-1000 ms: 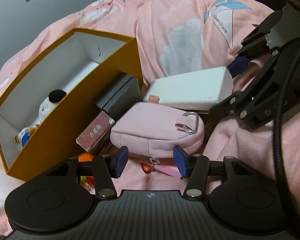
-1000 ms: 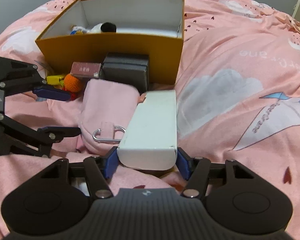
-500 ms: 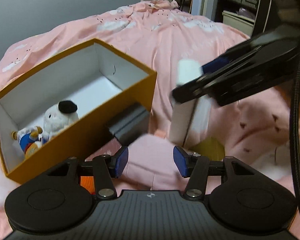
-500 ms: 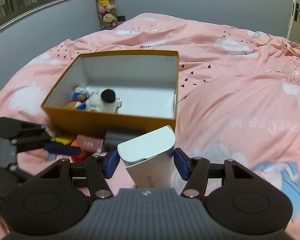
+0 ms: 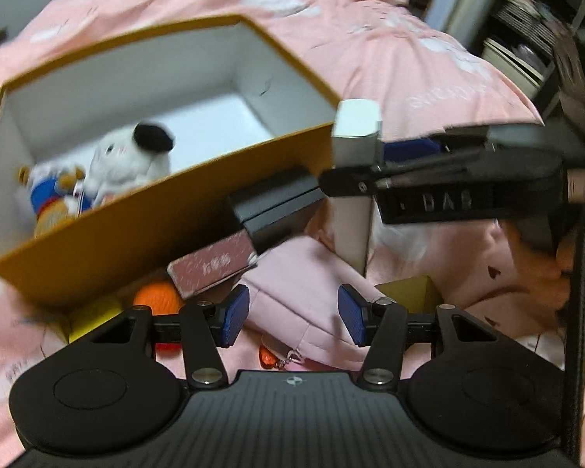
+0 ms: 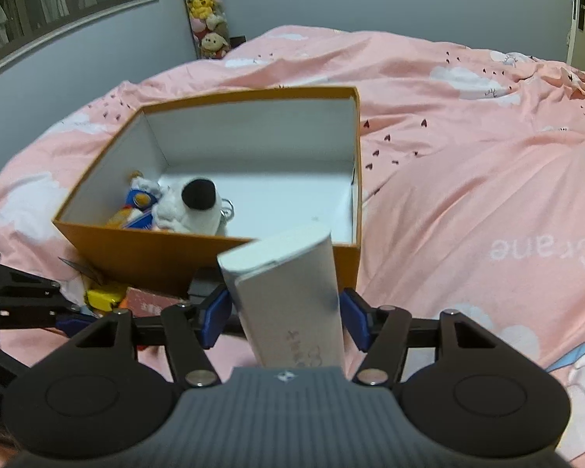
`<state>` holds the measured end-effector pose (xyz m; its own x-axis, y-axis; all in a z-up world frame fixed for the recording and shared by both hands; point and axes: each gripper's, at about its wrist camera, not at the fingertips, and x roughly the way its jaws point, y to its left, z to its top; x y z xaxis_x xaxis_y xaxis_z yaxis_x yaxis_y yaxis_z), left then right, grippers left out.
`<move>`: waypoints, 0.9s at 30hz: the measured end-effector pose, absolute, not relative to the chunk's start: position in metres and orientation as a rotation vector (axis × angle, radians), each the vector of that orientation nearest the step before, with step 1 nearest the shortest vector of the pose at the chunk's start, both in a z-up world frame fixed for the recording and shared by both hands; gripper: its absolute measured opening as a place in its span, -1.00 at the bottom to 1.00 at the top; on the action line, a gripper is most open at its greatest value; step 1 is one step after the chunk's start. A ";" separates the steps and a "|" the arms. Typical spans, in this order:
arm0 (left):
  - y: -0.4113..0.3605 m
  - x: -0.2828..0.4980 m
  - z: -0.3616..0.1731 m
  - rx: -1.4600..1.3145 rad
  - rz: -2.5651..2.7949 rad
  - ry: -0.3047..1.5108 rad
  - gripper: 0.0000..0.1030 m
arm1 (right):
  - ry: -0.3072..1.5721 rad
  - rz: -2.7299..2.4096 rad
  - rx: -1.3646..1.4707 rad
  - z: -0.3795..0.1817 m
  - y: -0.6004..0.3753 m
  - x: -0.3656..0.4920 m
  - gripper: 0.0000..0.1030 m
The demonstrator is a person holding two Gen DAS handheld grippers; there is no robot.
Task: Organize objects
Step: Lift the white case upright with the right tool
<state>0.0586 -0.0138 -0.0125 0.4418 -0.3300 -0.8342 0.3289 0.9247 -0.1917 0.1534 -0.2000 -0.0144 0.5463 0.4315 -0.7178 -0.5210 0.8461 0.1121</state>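
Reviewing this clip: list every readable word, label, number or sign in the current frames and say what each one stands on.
"DAS": raised letters on the black right gripper, seen from the left wrist view.
"Crane", upside down: white print on the pink bedspread.
Characters on the small pink-red box: blurred, unreadable.
Dark writing on the held white rectangular box: too small and blurred.
Faint white print on the bedspread in the left wrist view: unreadable.

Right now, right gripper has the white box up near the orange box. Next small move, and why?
Probably carry it forward and over the near wall. The right gripper is shut on the white box, which is upright and outside the orange box. The floor on its right side looks bare, with the plush toys to the left. The left gripper is open over the pink pouch.
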 end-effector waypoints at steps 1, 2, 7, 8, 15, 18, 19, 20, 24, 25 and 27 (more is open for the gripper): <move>-0.013 0.059 -0.013 -0.004 -0.394 1.039 0.19 | 0.824 0.559 -0.128 -0.018 -0.198 0.153 0.22; -0.013 0.059 -0.014 -0.006 -0.379 1.041 0.19 | 0.826 0.546 -0.139 -0.021 -0.196 0.153 0.23; -0.011 0.061 -0.013 -0.001 -0.321 1.030 0.19 | 0.817 0.448 -0.214 -0.031 -0.184 0.141 0.31; -0.010 0.060 -0.012 -0.002 -0.316 1.028 0.19 | 0.811 0.441 -0.227 -0.033 -0.181 0.137 0.31; -0.011 0.056 -0.007 0.000 -0.317 1.009 0.19 | 0.777 0.435 -0.268 -0.036 -0.178 0.132 0.14; -0.013 0.057 -0.003 0.014 -0.353 0.993 0.15 | 0.768 0.438 -0.228 -0.025 -0.189 0.130 0.13; -0.015 0.057 -0.001 0.019 -0.378 0.986 0.13 | 0.763 0.441 -0.215 -0.019 -0.193 0.127 0.13; -0.017 0.057 0.001 0.026 -0.412 0.977 0.11 | 0.755 0.443 -0.199 -0.012 -0.200 0.125 0.13; -0.030 0.061 0.006 0.063 -0.585 0.978 0.04 | 0.728 0.455 -0.112 0.022 -0.231 0.118 0.13; -0.035 0.064 0.008 0.073 -0.624 0.983 0.03 | 0.720 0.455 -0.096 0.031 -0.239 0.115 0.13; -0.047 0.066 0.011 0.130 -0.717 0.969 0.02 | 0.707 0.450 -0.085 0.044 -0.250 0.110 0.13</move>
<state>0.0660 -0.0465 0.0109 0.3578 -0.4982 -0.7898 0.6093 0.7655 -0.2069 0.1100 -0.2503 0.0438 0.6694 0.3700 -0.6442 -0.4266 0.9014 0.0744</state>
